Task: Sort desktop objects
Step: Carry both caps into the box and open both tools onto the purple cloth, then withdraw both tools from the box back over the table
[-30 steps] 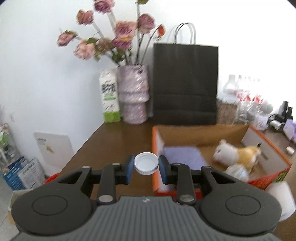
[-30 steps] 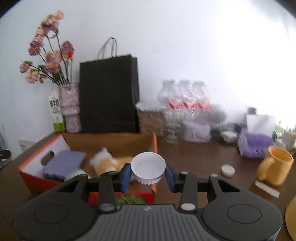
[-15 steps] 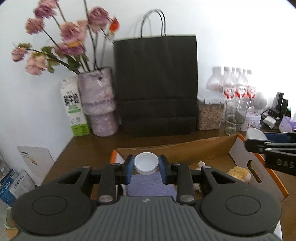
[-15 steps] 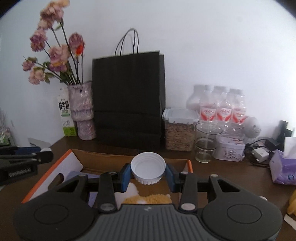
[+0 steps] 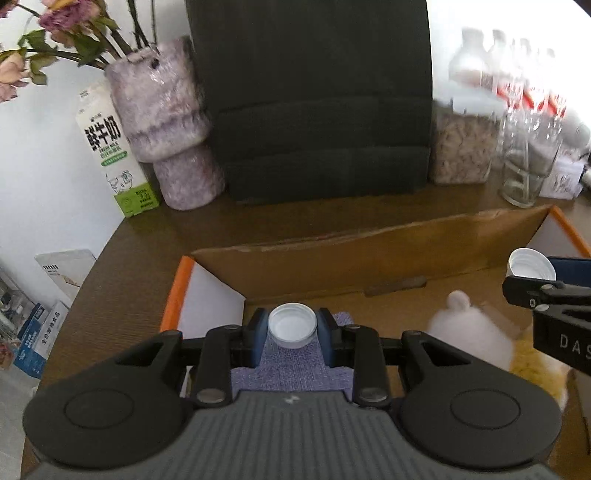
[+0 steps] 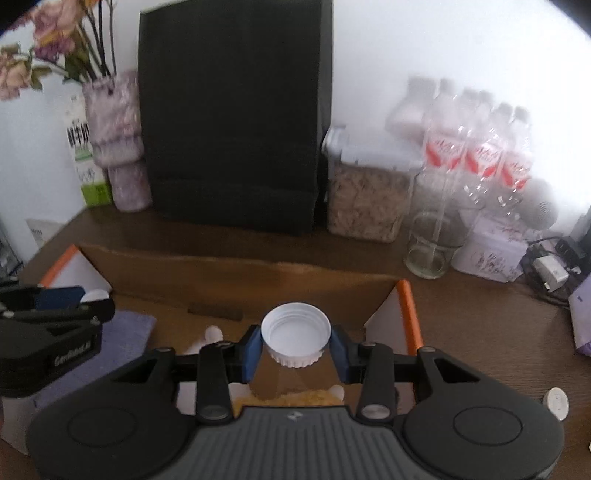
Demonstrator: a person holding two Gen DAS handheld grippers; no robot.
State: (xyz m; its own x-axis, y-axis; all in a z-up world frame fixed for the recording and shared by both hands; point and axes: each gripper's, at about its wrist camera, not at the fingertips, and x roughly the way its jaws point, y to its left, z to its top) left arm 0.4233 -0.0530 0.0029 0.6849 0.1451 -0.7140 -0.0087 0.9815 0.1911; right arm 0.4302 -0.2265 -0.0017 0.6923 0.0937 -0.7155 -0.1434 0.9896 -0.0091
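— Over the box (image 5: pixel 369 254), what does the left gripper (image 5: pixel 291 330) carry?

— A small white cap (image 5: pixel 292 325), hollow side up, pinched between its two blue pads (image 5: pixel 258 338). It hangs above the purple cloth (image 5: pixel 291 369) lying in the box's left end.

— And the right gripper (image 6: pixel 295 345)?

— Its pads press on a wider white cap (image 6: pixel 295 334) with a ribbed skirt, also hollow side up. That one sits above the right end of the box, over the yellow fluff of a plush toy (image 6: pixel 291 398). In the left view the toy's white head (image 5: pixel 469 332) shows just right of the cloth.

— So what is in the box?

— The cloth and the toy — both on the cardboard floor. The walls are brown inside, the end flaps white with orange edges (image 6: pixel 410 310). Neither cap touches the box.

— Other containers?

— Along the wall at the back of the table (image 5: pixel 140 236): a milk carton (image 5: pixel 110 147), a mottled purple vase (image 5: pixel 162 125) holding faded pink flowers (image 5: pixel 55 22), a black paper bag (image 5: pixel 317 96) whose inside cannot be seen, and a clear tub (image 6: pixel 365 199) filled with something like flakes. Next to it stands an empty glass (image 6: pixel 432 240), with red-labelled water bottles (image 6: pixel 476 147) behind it — blurred. A white printed tin (image 6: pixel 487 251) sits right of the glass; its contents are hidden.

— Anything loose?

— One small white disc (image 6: pixel 556 403) on the table, well right of the box.
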